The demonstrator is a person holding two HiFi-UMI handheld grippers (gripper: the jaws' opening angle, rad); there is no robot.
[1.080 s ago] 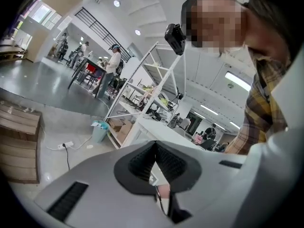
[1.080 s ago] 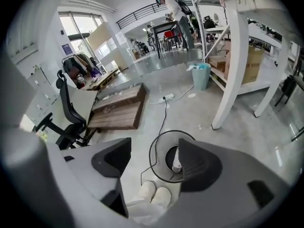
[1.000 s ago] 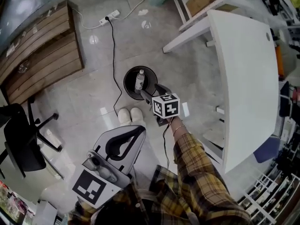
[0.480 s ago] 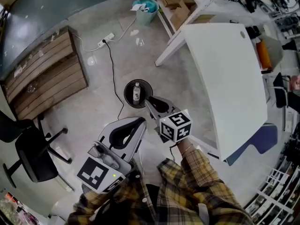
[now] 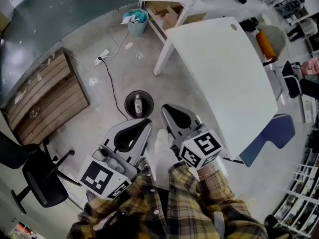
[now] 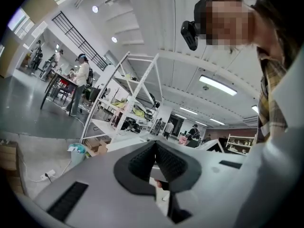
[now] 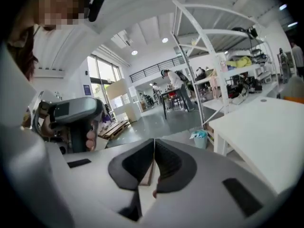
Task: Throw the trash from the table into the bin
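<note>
A small black round bin [image 5: 128, 99] stands on the floor left of the white table [image 5: 219, 68]. A clear plastic bottle [image 5: 138, 105] with a white label lies inside it. My right gripper [image 5: 165, 107] is held high, close under the head camera and right of the bin, shut with nothing between its jaws. My left gripper [image 5: 148, 122] hangs beside it, also shut and empty. In the right gripper view the right gripper [image 7: 153, 141] points out across the room, with the table [image 7: 266, 122] at the right. The left gripper [image 6: 155, 144] has its dark pads together.
A teal bin [image 5: 134, 18] full of paper stands at the far end by a white shelf frame [image 5: 172, 4]. A wooden pallet [image 5: 45, 93] lies left, a cable and power strip [image 5: 101, 57] run to the black bin, and a black office chair [image 5: 35, 176] stands lower left.
Both grippers have risen toward the head camera. The right one has lifted away from above the black bin and its jaws have closed. The bottle stays in the bin.
</note>
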